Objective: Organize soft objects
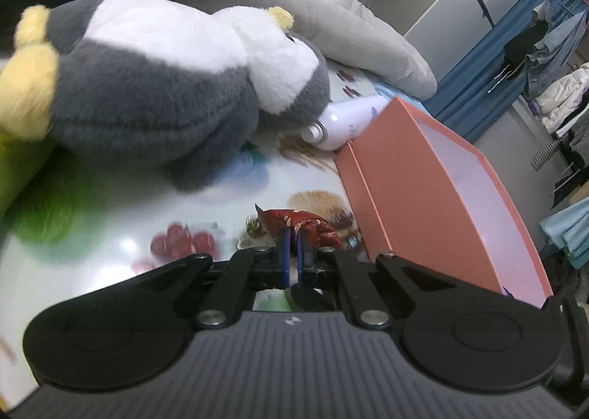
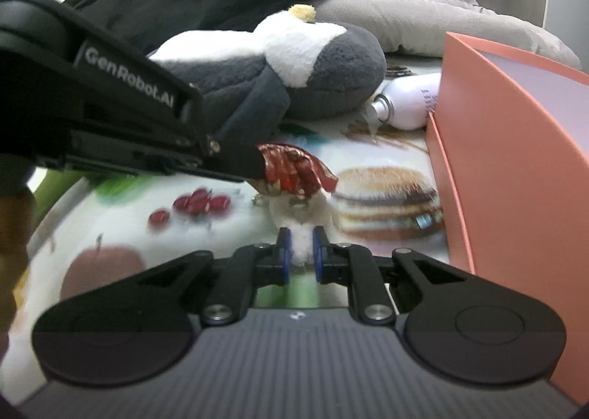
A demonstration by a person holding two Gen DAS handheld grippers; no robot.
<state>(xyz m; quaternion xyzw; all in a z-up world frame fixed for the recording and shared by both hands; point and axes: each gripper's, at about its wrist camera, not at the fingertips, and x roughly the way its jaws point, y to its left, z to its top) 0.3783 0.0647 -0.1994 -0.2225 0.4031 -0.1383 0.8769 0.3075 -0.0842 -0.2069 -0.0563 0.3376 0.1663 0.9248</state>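
On the printed desk (image 2: 110, 235) beside the pink box (image 2: 515, 161), your 2 claws share 1 small doll: the left claw (image 1: 293, 253) is pinched shut on its red cloth top (image 1: 305, 224) and the right claw (image 2: 301, 253) squeezes its white fluffy body (image 2: 302, 235). Judge it light, limp and easily crushed. The plush body looks the safer hold; thin cloth may slip.

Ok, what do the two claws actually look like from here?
Both match: left claw and right claw have blue pads on black fingers, black linkage bars with silver pivot pins, round black hubs, and a ribbed grey body with a small logo. The left claw's side reads "GenRobot.AI" in white in the right wrist view.
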